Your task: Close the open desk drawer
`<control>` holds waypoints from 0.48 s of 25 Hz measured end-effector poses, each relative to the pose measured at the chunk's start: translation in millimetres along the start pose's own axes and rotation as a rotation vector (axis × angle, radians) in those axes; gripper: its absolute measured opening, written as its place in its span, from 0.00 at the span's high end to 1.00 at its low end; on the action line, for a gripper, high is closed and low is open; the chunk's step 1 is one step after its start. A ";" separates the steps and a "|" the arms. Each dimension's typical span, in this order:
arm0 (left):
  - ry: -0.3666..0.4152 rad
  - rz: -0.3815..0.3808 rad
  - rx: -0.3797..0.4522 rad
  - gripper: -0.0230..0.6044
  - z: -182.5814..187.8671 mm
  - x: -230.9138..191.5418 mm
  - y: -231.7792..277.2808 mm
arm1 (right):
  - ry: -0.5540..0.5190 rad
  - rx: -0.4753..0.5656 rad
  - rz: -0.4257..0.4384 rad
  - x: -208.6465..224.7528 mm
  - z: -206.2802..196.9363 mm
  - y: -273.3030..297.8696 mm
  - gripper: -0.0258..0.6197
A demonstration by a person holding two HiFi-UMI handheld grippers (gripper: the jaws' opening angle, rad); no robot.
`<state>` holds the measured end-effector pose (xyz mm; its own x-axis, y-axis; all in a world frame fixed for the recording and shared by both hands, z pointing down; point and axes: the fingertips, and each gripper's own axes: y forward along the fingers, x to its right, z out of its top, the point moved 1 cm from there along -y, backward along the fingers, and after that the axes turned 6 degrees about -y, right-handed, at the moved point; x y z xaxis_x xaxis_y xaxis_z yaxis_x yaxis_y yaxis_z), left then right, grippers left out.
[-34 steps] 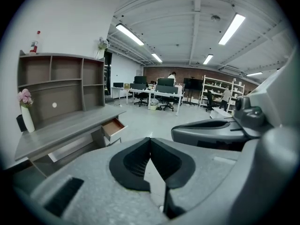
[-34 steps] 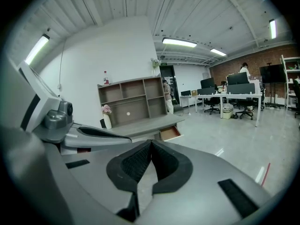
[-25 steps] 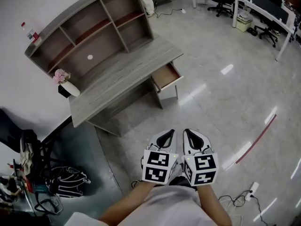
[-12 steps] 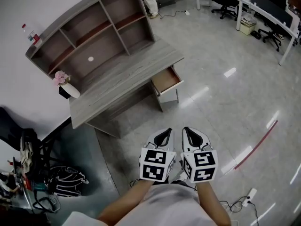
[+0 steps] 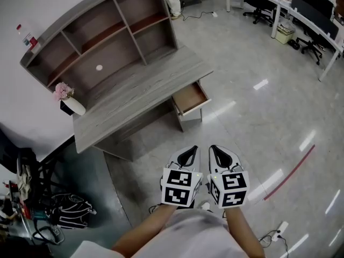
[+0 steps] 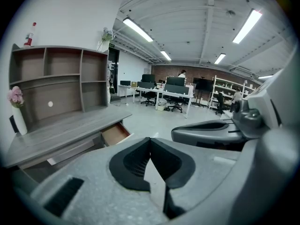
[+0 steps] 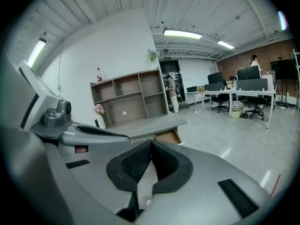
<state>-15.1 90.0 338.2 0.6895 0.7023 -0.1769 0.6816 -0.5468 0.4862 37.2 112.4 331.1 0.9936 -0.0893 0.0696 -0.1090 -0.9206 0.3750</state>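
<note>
I have both tools side by side, low and close to the body, with bare floor between them and the counter [image 5: 134, 93]. The left gripper [image 5: 192, 151] has its fingers pressed together at the tips with nothing between them, and the right gripper [image 5: 214, 150] is the same, fully closed and empty.

The drawer [image 5: 189, 98] hangs open at the counter's right end, just under its top. Its box is pulled out toward me and to the right, with the pale front panel on the side away from the counter. It lies ahead of both sets of fingers and well apart from them.

From the head view the left fingers sit almost straight below it, so I judge that hand slightly nearer. In the right gripper view, though, the drawer shows just above and right of the closed tips.

The drawer slides at a slant to my line of approach, so I expect to come round to face the panel and push along that slant.
</note>
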 end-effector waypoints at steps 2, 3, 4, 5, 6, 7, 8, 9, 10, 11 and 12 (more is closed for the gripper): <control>-0.003 -0.008 -0.008 0.96 7.0 -10.7 13.7 | 0.008 -0.009 -0.004 4.7 3.0 17.3 0.96; -0.004 -0.011 -0.010 0.96 10.8 -16.4 21.1 | 0.012 -0.015 -0.006 7.3 4.4 26.5 0.96; -0.005 -0.014 -0.012 0.96 14.7 -22.4 29.1 | 0.015 -0.021 -0.009 10.3 5.8 36.2 0.96; -0.005 -0.016 -0.015 0.96 18.7 -28.8 37.6 | 0.019 -0.027 -0.014 13.8 7.4 46.6 0.96; -0.003 -0.020 -0.018 0.96 22.9 -35.2 46.4 | 0.022 -0.033 -0.018 17.7 9.0 57.3 0.96; -0.001 -0.024 -0.021 0.96 27.1 -41.4 55.2 | 0.026 -0.038 -0.023 21.5 10.6 67.9 0.96; 0.001 -0.028 -0.027 0.96 30.5 -47.6 63.9 | 0.030 -0.042 -0.027 24.8 11.9 78.4 0.96; 0.003 -0.032 -0.033 0.96 33.3 -54.1 72.6 | 0.036 -0.046 -0.032 27.8 13.1 88.7 0.96; 0.004 -0.036 -0.040 0.96 36.3 -60.7 81.3 | 0.041 -0.050 -0.036 30.5 14.4 99.2 0.96; 0.004 -0.041 -0.045 0.96 39.8 -67.3 90.1 | 0.045 -0.054 -0.040 33.3 16.0 109.6 0.96; 0.002 -0.047 -0.049 0.96 44.1 -73.5 98.6 | 0.049 -0.058 -0.044 36.2 18.0 119.7 0.96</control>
<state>12.3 -35.7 361.4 0.6567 0.7275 -0.1986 0.7002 -0.4905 0.5187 60.7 -7.8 361.8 0.9949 -0.0288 0.0968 -0.0680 -0.8994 0.4317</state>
